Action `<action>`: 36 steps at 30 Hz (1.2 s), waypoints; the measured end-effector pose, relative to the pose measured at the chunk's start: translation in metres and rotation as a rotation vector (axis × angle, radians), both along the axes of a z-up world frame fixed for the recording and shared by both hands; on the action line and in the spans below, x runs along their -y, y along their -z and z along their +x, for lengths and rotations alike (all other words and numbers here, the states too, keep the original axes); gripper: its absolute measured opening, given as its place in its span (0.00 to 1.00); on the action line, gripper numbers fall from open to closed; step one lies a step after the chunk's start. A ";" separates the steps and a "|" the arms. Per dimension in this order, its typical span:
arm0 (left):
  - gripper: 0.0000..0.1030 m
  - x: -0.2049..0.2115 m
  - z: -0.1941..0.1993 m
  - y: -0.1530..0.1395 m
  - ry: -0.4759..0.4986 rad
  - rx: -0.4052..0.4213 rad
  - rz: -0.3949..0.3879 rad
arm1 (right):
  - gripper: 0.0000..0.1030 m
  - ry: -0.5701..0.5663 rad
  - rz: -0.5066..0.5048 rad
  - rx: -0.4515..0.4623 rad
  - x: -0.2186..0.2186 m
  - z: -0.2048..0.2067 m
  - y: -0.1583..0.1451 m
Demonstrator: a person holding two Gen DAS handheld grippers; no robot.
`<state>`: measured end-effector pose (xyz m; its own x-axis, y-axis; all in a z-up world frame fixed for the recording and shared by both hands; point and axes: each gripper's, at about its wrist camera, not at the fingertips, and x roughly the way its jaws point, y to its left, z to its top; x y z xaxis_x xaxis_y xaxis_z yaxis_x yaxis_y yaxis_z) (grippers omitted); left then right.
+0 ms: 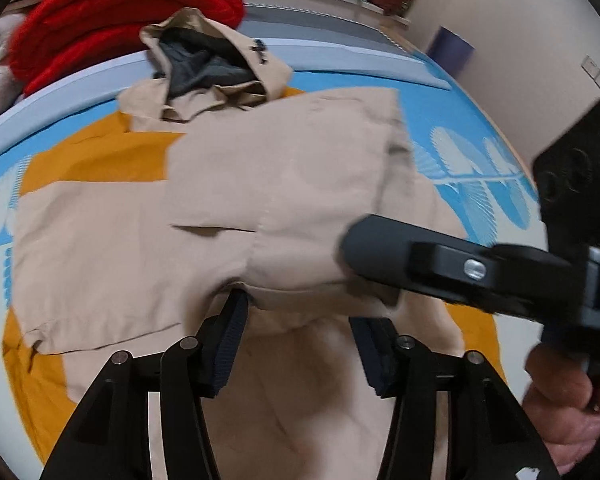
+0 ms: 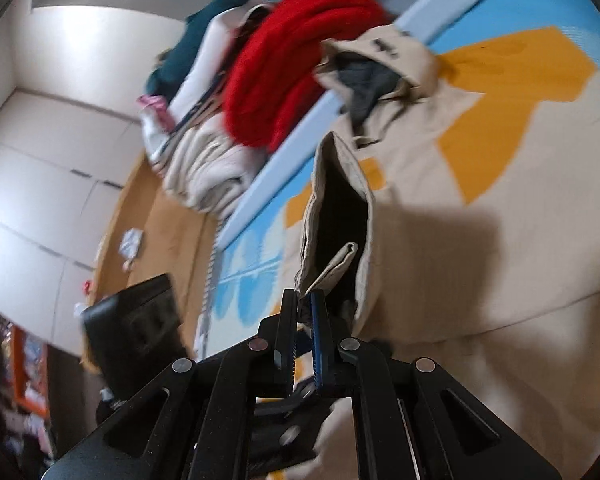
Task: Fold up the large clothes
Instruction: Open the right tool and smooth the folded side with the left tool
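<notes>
Left wrist view: beige jacket (image 1: pixel 260 184) is spread on the blue/orange bed sheet (image 1: pixel 460 120), hood toward the red blanket (image 1: pixel 120 20). Left gripper (image 1: pixel 296 344) is wide open, nothing gripped, w/ fabric lying between the jaws.

Right wrist view: right gripper (image 2: pixel 306 300) is pinched shut on a sleeve cuff (image 2: pixel 332 216), lifted. Fabric judged soft, limp, light; best taken at hems/cuffs.

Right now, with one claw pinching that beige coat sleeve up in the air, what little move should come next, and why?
Probably carry the sleeve cuff inward and lay it across the beige coat. The right claw is shut on the cuff, which hangs lifted above the bed, while the coat's body already lies fairly flat. The left claw is open over the hem, so it seems free to steady the cloth.
</notes>
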<state>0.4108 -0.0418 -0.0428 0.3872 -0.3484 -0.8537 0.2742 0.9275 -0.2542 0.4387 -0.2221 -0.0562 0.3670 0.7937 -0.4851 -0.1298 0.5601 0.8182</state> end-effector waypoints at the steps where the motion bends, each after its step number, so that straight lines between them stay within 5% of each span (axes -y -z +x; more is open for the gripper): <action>1: 0.22 -0.004 0.001 0.000 -0.013 0.004 0.004 | 0.09 -0.006 0.001 0.005 -0.001 -0.001 -0.001; 2: 0.05 -0.008 0.003 0.000 -0.026 0.002 0.009 | 0.10 -0.009 -0.006 0.014 -0.003 -0.001 -0.004; 4: 0.05 -0.020 0.006 0.000 -0.083 0.009 0.040 | 0.18 0.017 -0.041 0.026 -0.003 -0.001 -0.007; 7: 0.05 -0.053 0.013 -0.002 -0.228 0.003 0.046 | 0.56 0.095 -0.123 0.044 0.006 -0.002 -0.011; 8: 0.05 -0.067 0.014 -0.003 -0.284 -0.010 0.024 | 0.59 0.132 -0.162 0.037 0.011 -0.002 -0.009; 10: 0.10 -0.095 0.015 -0.003 -0.390 -0.033 -0.026 | 0.59 0.192 -0.241 -0.020 0.020 0.001 0.002; 14: 0.39 -0.128 0.017 -0.001 -0.478 -0.077 -0.114 | 0.59 0.278 -0.373 -0.266 0.041 0.005 0.050; 19: 0.37 -0.166 0.016 0.021 -0.597 -0.183 -0.209 | 0.59 0.365 -0.346 -0.461 0.068 0.003 0.090; 22: 0.34 -0.185 0.011 0.036 -0.681 -0.240 -0.247 | 0.56 0.397 -0.336 -0.474 0.078 0.005 0.095; 24: 0.22 -0.196 0.007 0.045 -0.727 -0.277 -0.258 | 0.50 0.407 -0.344 -0.465 0.081 0.005 0.094; 28: 0.21 -0.224 -0.006 0.067 -0.850 -0.370 -0.321 | 0.20 0.436 -0.345 -0.477 0.089 0.006 0.098; 32: 0.27 -0.247 -0.016 0.069 -0.943 -0.378 -0.296 | 0.14 0.462 -0.375 -0.483 0.096 0.004 0.099; 36: 0.33 -0.247 -0.010 0.075 -0.912 -0.397 -0.309 | 0.15 0.498 -0.400 -0.486 0.104 0.004 0.097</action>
<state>0.4004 0.2056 -0.1178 0.3236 -0.2894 -0.9008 -0.6539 0.6197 -0.4340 0.4430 -0.3265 -0.1533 0.3067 0.3244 -0.8948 0.5319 0.7212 0.4438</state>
